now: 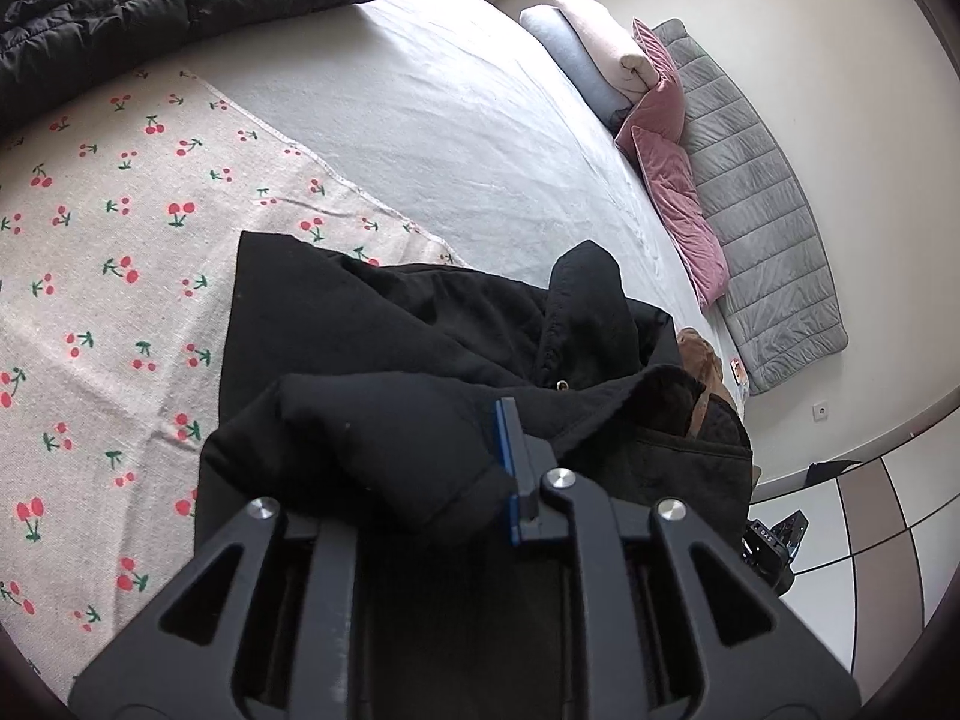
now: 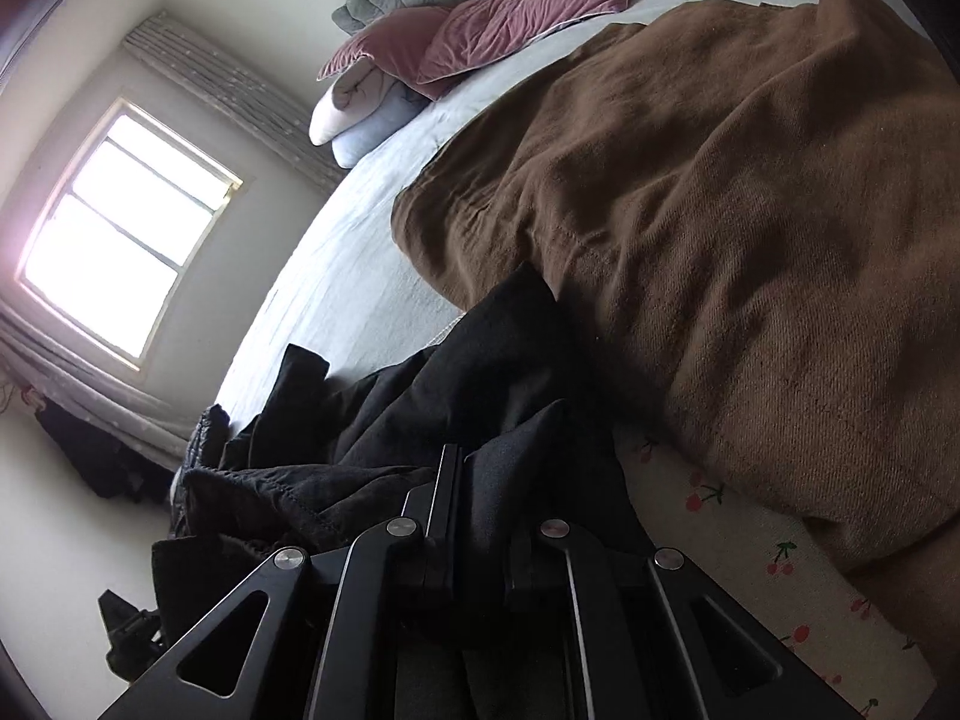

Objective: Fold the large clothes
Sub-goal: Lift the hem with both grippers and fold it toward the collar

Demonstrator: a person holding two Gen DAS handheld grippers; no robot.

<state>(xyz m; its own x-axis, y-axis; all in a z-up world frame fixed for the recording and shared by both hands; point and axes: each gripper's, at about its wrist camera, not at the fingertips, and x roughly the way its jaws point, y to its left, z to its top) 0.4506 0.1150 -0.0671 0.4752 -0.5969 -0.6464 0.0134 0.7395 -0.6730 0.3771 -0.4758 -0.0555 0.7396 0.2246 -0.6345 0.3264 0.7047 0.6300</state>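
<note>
A black hooded sweatshirt (image 1: 432, 324) lies bunched on the cherry-print cloth (image 1: 108, 276) on the bed. My left gripper (image 1: 480, 456) is shut on a fold of its black fabric, which drapes over the left finger; only the blue-padded right finger (image 1: 510, 468) shows. In the right wrist view the same black sweatshirt (image 2: 468, 378) hangs crumpled across my right gripper (image 2: 474, 480), which is shut on its cloth; the right finger is hidden under fabric.
A brown garment (image 2: 720, 228) lies heaped on the bed beside the sweatshirt. A black puffer jacket (image 1: 168, 6) lies at the far end. Pink cushions (image 1: 672, 180), folded pillows (image 1: 600, 48) and a grey quilted headboard pad (image 1: 762, 198) line the bed's head. A window (image 2: 126, 228) is beyond.
</note>
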